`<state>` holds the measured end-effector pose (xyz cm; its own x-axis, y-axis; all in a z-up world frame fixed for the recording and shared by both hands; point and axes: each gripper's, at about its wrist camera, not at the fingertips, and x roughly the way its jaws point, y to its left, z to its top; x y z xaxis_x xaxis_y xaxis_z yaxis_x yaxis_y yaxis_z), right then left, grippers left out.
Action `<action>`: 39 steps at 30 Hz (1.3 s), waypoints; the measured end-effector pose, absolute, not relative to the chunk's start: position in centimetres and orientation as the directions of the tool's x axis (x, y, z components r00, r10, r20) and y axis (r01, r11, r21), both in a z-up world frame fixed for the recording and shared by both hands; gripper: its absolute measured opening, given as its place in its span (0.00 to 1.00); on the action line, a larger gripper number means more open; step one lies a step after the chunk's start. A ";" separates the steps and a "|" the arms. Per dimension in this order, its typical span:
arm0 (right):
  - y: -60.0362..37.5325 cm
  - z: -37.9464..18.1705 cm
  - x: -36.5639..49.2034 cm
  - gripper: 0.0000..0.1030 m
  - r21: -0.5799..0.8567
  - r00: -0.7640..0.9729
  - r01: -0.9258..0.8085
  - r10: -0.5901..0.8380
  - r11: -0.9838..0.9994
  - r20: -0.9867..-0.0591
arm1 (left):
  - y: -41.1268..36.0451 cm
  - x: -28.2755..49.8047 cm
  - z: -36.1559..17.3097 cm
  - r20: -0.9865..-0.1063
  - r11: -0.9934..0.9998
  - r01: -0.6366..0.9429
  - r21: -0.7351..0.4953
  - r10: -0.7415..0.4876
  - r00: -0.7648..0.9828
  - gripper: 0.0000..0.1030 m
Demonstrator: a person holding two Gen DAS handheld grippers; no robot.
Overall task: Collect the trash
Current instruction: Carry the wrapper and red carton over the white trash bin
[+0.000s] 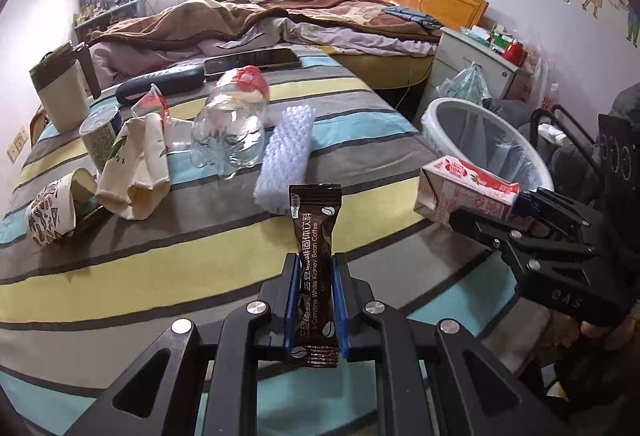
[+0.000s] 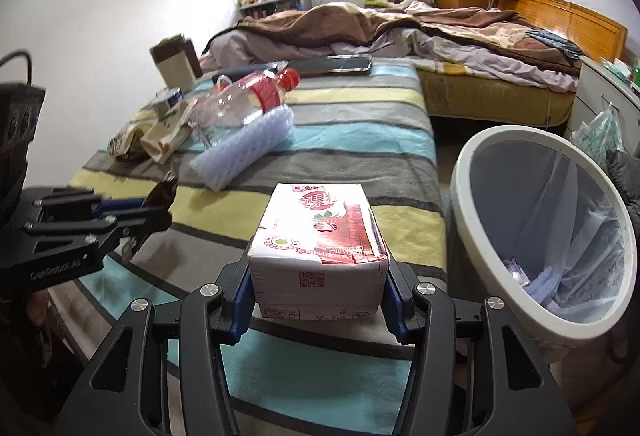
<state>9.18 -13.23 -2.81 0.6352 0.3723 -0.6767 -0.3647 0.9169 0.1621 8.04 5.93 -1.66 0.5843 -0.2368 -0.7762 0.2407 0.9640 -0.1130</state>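
left hand-held gripper point(image 1: 316, 290): pressed together, pinching thin dark brown coffee sachet point(image 1: 315, 236) above striped blanket point(image 1: 160, 268) | right hand-held gripper point(image 2: 318, 300): spread wide, clamping white-red strawberry milk carton point(image 2: 320, 240) beside white round bin point(image 2: 472, 172) | bin contents hard to make out

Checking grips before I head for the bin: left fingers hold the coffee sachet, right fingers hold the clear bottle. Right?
Not quite. The left fingers do hold the coffee sachet, but the right fingers hold the milk carton, as the right wrist view shows. The clear bottle lies on the striped blanket.
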 end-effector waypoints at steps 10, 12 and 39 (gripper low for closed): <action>-15.0 -1.0 8.5 0.52 0.148 0.698 -0.331 0.347 0.932 -0.626 | 2.6 8.4 0.8 -0.749 0.954 0.287 -0.084 -0.251 0.614 0.15; -15.8 -0.7 8.4 0.52 0.146 0.711 -0.316 0.336 0.937 -0.618 | 1.7 8.5 1.2 -0.741 0.950 0.303 -0.079 -0.259 0.619 0.15; -25.7 0.6 9.6 0.52 0.067 0.799 -0.035 0.069 0.997 -0.597 | -14.2 13.2 3.0 -0.688 0.860 0.505 -0.071 -0.409 0.600 0.15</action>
<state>9.64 -25.73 0.55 0.7994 0.0685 -0.5969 -0.0355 0.9971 0.0669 13.19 -14.21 3.00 0.6001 -0.4086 -0.6877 0.5046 0.8604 -0.0709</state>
